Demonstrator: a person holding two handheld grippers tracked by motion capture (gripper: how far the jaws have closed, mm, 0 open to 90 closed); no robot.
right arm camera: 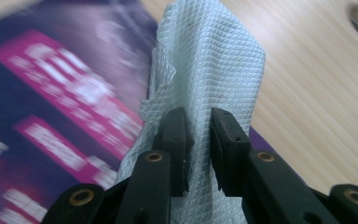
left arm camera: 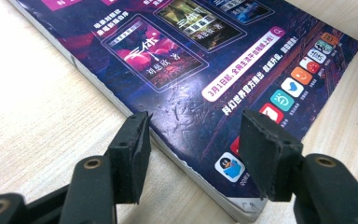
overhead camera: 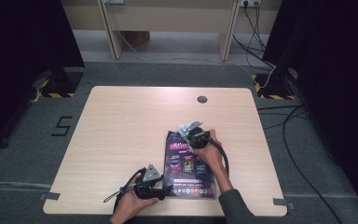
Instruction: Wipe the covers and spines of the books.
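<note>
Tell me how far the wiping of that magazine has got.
Done: the right gripper is shut on the cloth and has it at the magazine's far edge. In hand: the left gripper sits open over the near corner, apparently steadying it. Left: most of the cover; whether any has been wiped cannot be told.

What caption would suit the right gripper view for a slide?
Right gripper pinches a pale textured cloth above a purple magazine on the wooden table.

A round cable hole (overhead camera: 202, 99) is sitting in the wooden table (overhead camera: 121, 135) well beyond the fingers. Black curtains (overhead camera: 23, 42) are hanging at both sides, and cables (overhead camera: 303, 172) are trailing over the grey floor (overhead camera: 23, 154).
</note>
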